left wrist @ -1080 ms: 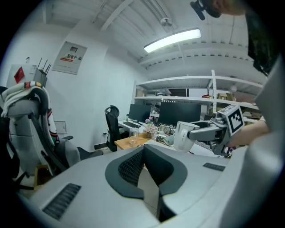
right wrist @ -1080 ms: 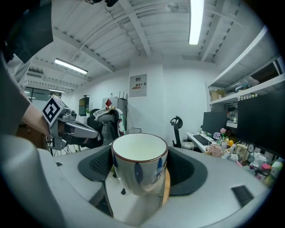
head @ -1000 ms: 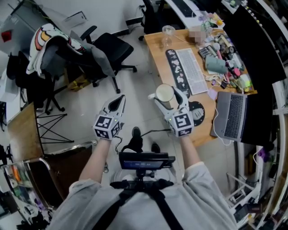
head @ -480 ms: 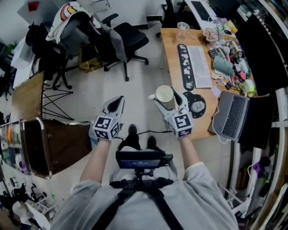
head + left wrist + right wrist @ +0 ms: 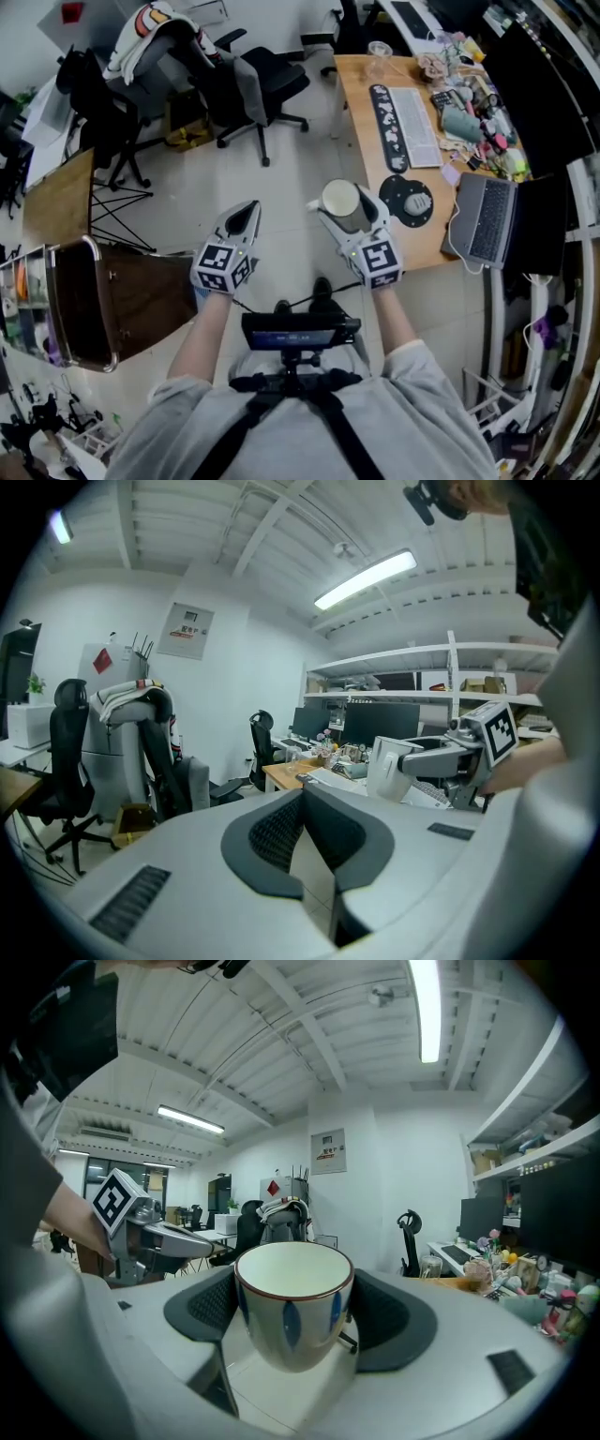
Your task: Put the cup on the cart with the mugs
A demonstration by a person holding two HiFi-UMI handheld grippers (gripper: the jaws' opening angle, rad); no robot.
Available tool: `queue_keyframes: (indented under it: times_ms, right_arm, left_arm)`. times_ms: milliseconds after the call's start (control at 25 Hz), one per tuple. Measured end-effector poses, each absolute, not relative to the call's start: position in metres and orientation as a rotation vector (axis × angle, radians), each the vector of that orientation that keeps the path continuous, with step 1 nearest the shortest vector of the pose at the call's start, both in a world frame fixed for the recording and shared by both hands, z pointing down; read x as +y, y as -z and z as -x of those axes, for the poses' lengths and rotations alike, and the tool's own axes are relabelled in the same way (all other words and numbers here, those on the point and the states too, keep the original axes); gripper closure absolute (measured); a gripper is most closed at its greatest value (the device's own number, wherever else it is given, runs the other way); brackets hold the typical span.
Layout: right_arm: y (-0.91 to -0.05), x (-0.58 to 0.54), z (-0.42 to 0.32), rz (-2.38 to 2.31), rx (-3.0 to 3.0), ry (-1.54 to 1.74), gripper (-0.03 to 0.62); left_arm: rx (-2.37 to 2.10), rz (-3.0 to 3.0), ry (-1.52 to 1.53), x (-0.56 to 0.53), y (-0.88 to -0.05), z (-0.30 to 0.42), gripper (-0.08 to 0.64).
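Observation:
A cream cup (image 5: 341, 201) with a dark rim and blue marks (image 5: 293, 1312) sits upright between the pads of my right gripper (image 5: 345, 208), which is shut on it in front of my chest, above the floor. The left gripper view shows the same cup (image 5: 387, 766) off to the right. My left gripper (image 5: 246, 216) hangs level beside it with its jaws (image 5: 305, 841) shut and nothing in them. A dark brown cart (image 5: 127, 300) with a metal rail stands at my lower left. I cannot make out any mugs on it.
A wooden desk (image 5: 361, 112) with a keyboard, a laptop (image 5: 487, 225) and clutter runs along the right. Black office chairs (image 5: 253, 80), one draped with clothes, stand ahead. A wooden tabletop (image 5: 56, 202) lies at left. Tiled floor lies between them.
The view has swung: the desk has slid rightward and the cart has come further into view at left. Both grippers keep their pose, the cup still in the right one.

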State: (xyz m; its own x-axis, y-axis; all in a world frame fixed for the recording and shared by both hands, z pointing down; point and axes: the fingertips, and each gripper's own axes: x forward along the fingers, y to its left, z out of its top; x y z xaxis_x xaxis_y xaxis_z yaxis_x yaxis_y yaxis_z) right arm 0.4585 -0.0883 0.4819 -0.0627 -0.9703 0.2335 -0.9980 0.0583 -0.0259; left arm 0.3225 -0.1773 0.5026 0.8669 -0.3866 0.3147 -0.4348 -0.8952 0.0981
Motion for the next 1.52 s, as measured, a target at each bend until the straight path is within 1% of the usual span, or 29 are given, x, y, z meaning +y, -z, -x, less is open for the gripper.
queue_keyframes:
  times_ms: [400, 720, 880, 1200, 1520]
  right_arm:
    - [-0.485, -0.055, -0.375, -2.127, -2.098, -0.268, 0.213]
    - [-0.485, -0.015, -0.353, -2.094, -2.089, -0.292, 0.213]
    - [-0.486, -0.001, -0.338, -2.024, -2.158, -0.290, 0.213]
    - [-0.491, 0.027, -0.280, -1.793, -2.358, -0.269, 0.213]
    - [-0.483, 0.034, -0.187, -1.464, -2.584, -0.239, 0.213]
  left_arm:
    - [-0.482, -2.943, -0.426, -0.145, -0.488, -0.254, 0.558]
    - [-0.538, -2.929, -0.446, -0.110, -0.492, -0.221, 0.558]
    - [-0.648, -2.918, -0.437, -0.092, -0.490, -0.202, 0.558]
    - [-0.970, -2.820, -0.430, -0.040, -0.491, -0.131, 0.559]
    - [-1.339, -2.652, -0.402, 0.001, -0.483, -0.027, 0.558]
